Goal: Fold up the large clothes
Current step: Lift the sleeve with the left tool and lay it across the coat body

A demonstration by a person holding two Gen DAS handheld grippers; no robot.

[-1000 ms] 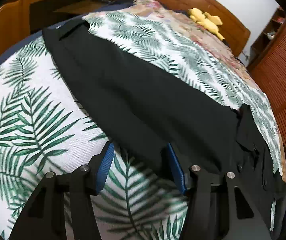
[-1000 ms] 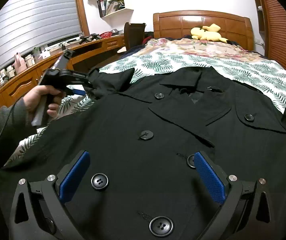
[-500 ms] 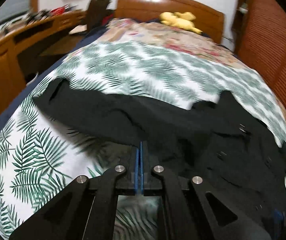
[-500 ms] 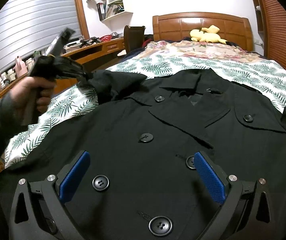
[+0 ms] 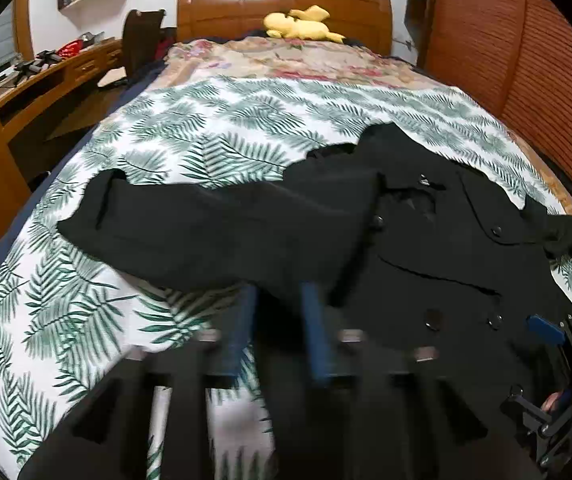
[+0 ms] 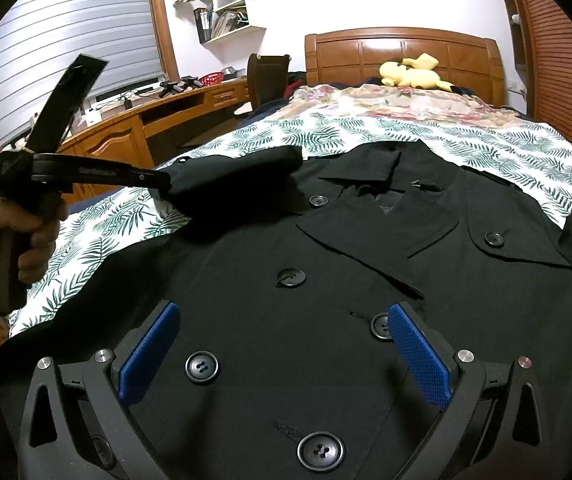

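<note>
Left gripper (image 6: 168, 185), seen from the right wrist view at 9 o'clock, is clenched on the end of the coat's sleeve (image 6: 238, 184), carrying it inward over the chest; in its own blurred view the blue pads (image 5: 314, 332) stand slightly apart with dark cloth between them. Right gripper (image 6: 282, 360) hovers released, fingers wide, over the buttoned front with nothing between them. The black double-breasted coat (image 6: 326, 288) lies face up across the palm-leaf bedspread (image 5: 246, 120), collar toward 12 o'clock. Judged from its drape and crisp lapels, the cloth is soft but fairly heavy and thick, likely to sag and slide if held by one point; hems, cuffs and shoulder seams look the surest holds, while the buttons (image 6: 202, 366) offer poor purchase. Beyond the coat at 12 o'clock lie a floral quilt (image 5: 286, 60), a yellow plush toy (image 5: 302, 26) and the wooden headboard (image 6: 402, 52); a desk (image 6: 126, 128) runs at 10 o'clock. Nothing lies on the coat itself.
</note>
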